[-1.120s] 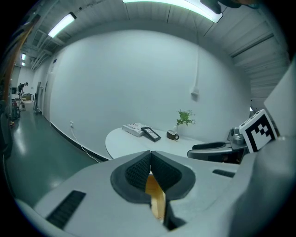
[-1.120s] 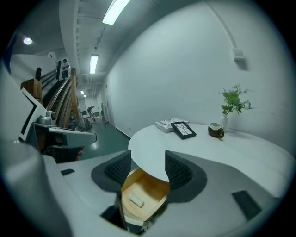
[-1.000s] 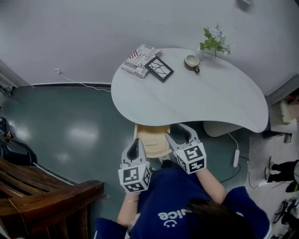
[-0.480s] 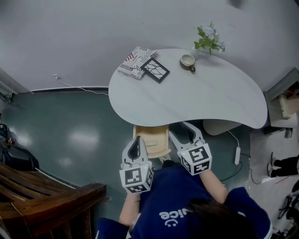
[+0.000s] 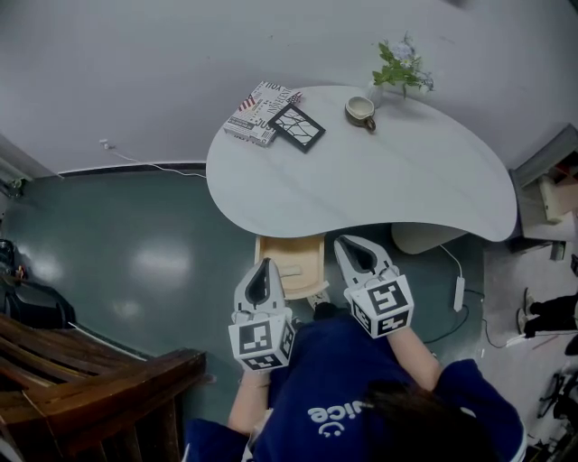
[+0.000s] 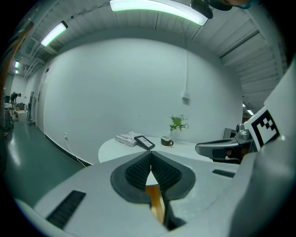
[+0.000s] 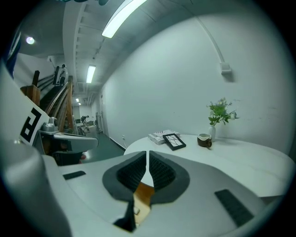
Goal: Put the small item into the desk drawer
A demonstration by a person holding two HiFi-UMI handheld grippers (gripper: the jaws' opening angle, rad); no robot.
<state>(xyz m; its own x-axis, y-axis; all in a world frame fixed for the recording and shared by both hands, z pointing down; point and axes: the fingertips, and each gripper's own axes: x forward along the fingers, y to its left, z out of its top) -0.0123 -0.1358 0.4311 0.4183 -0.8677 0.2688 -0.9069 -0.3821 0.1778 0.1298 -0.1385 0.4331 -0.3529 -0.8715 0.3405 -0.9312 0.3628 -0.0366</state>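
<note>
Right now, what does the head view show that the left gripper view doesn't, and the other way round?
Head view only: the inside of the open drawer, a small pale item lying in it, and the dark wooden furniture. Left gripper view only: the ceiling lights and the pads of the left gripper pressed together, empty. Both: the white table, book, picture frame, cup, plant.

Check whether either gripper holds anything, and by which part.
Nothing is held. The left gripper has its jaws together and empty; the right gripper has its jaws closing with nothing between them.
</note>
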